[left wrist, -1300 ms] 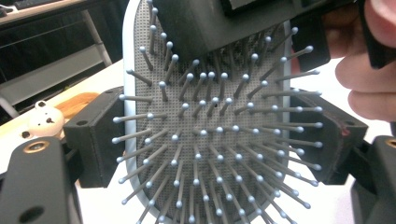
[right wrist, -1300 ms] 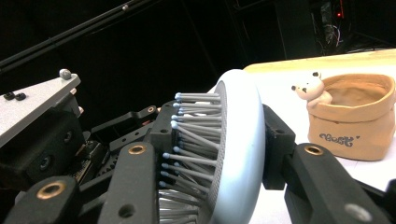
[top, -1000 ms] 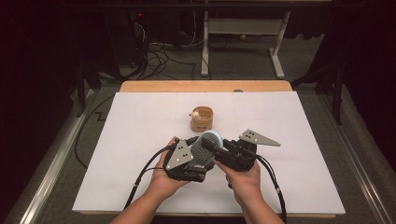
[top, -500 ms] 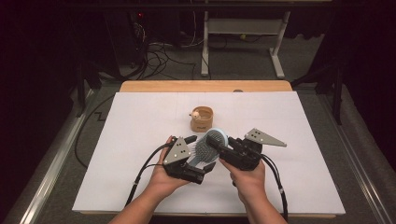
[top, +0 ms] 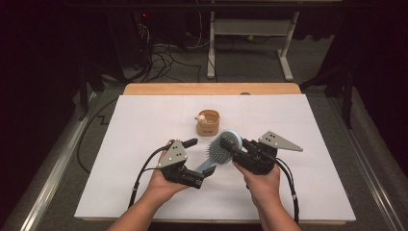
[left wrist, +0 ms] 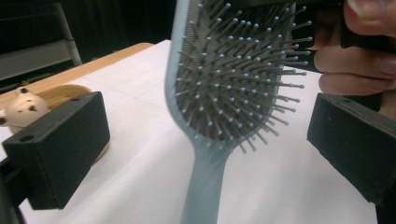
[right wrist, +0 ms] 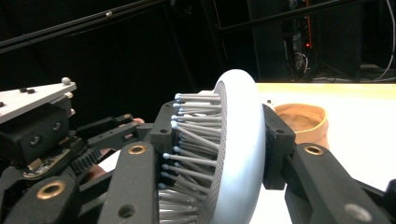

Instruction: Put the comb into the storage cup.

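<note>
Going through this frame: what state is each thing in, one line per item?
hairbrush: off the table, head clamped in the right gripper.
right gripper: shut on the hairbrush head.
left gripper: jaws just opened, wide either side of the handle, not pressing.
wooden cup: upright on the table, small figure at its rim.

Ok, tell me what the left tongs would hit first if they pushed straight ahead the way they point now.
Probably the hairbrush: its handle and bristled head stand between the open left tongs, with the right hand just behind. Depth is hard to judge.
</note>
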Demonstrator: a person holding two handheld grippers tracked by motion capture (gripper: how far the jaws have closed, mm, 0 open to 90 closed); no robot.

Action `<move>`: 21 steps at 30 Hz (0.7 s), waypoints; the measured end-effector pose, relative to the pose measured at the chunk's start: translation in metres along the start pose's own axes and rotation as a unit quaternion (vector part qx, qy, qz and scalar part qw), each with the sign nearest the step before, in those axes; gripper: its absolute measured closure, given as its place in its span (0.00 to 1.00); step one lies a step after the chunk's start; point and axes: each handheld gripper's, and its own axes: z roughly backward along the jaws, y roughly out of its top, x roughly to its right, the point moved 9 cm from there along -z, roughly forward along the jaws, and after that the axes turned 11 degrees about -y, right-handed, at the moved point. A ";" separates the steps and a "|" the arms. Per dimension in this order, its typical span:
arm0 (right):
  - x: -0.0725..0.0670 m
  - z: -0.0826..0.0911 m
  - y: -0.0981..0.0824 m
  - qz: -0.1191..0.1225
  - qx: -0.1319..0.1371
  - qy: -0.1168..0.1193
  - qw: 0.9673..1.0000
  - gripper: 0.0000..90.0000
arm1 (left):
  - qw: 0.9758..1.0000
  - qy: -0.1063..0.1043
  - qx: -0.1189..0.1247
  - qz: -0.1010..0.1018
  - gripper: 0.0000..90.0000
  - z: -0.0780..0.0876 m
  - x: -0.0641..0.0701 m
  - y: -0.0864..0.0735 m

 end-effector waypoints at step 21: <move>0.019 0.017 0.009 0.028 0.018 -0.026 0.999 0.66 | 0.995 0.094 -0.004 0.037 0.00 0.068 -0.052 -0.053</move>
